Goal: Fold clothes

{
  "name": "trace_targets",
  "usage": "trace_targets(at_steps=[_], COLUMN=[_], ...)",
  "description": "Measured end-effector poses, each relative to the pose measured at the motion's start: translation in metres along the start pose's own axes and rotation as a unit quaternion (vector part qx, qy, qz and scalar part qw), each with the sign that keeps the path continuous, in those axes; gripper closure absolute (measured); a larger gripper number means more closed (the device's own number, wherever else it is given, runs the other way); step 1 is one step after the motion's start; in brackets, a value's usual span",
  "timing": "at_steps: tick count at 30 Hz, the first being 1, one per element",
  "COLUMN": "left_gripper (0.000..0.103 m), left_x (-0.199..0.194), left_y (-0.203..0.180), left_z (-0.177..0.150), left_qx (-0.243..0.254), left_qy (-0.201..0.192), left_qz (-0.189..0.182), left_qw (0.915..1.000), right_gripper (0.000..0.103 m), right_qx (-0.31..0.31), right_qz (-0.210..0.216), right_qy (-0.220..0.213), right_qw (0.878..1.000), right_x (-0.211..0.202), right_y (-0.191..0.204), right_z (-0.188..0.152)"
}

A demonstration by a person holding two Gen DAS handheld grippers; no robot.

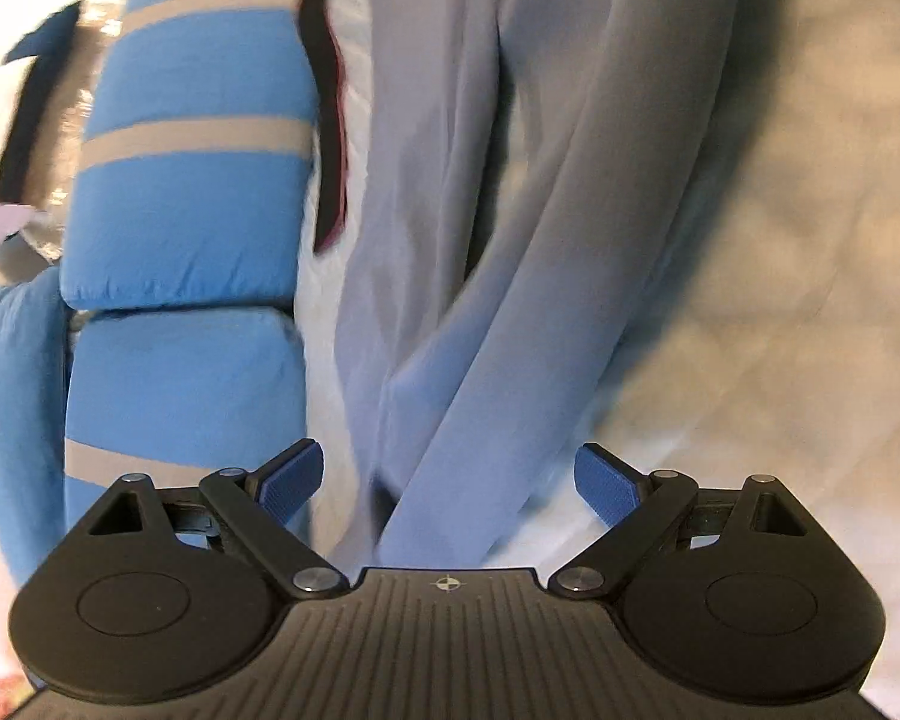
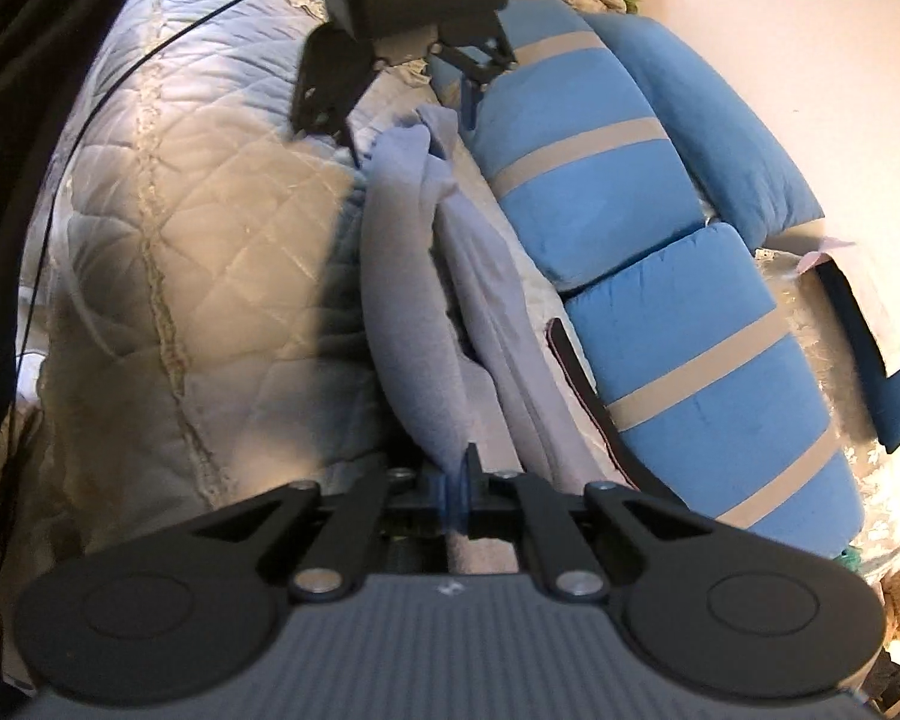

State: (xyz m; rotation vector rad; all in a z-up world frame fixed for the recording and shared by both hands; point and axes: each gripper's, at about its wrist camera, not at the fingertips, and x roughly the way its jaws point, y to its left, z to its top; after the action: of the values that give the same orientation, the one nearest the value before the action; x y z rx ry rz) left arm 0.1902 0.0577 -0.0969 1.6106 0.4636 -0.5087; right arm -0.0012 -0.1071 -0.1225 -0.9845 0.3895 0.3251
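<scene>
A pale lilac-grey garment (image 1: 450, 228) lies bunched in long folds on a quilted cream bedspread (image 1: 780, 240). My left gripper (image 1: 449, 483) hovers over one end of it with its blue pads (image 1: 291, 477) wide apart; cloth lies below the gap, untouched by the pads. In the right wrist view the same garment (image 2: 402, 276) stretches away from my right gripper (image 2: 461, 492), which is shut on the near edge of the cloth, lifting it a little. The left gripper (image 2: 417, 105) appears at the far end of the garment, open.
Blue cushions with grey stripes (image 2: 648, 252) lie along the garment's far side. A dark strip with a maroon edge (image 1: 330, 138) sits between the cushions and the garment. A black cable (image 2: 60, 192) runs over the bedspread (image 2: 180, 210) at left. A dark blue cloth (image 2: 897, 402) lies at right.
</scene>
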Motion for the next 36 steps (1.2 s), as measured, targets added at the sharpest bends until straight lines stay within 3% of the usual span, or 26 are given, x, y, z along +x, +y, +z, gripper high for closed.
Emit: trace_targets(at_steps=[5,8,17,20,26,36], left_gripper=[0.028,0.043,0.055,0.076,0.101,0.102], left_x=[0.0,0.001,0.03,0.04,0.042,-0.009], left_y=[0.044,0.061,0.049,0.043,0.031,0.012], left_z=[-0.025,-0.029,-0.015,-0.013,-0.01,-0.03], left_qx=[-0.076,-0.088,0.02,0.044,0.071,0.034], left_qy=[-0.026,-0.036,-0.013,-0.005,-0.008,0.002], left_qz=[-0.067,-0.095,-0.129,-0.128,-0.129,-0.112], left_qw=[0.9945,0.9909,0.9913,0.9908,0.989,0.9931], right_gripper=[0.096,0.095,0.095,0.094,0.09,0.085], right_qx=[0.011,0.011,0.019,0.017,0.02,0.018], right_qz=[0.009,0.014,0.02,0.02,0.018,0.016], right_qy=[-0.004,-0.007,-0.01,-0.01,-0.011,-0.013], right_qw=[1.0,1.0,1.0,1.0,1.0,1.0], right_x=[0.003,0.006,0.008,0.009,0.008,0.008], right_y=[0.001,0.003,0.003,0.003,0.002,0.003], right_z=[-0.005,-0.008,-0.008,-0.009,-0.01,-0.013])
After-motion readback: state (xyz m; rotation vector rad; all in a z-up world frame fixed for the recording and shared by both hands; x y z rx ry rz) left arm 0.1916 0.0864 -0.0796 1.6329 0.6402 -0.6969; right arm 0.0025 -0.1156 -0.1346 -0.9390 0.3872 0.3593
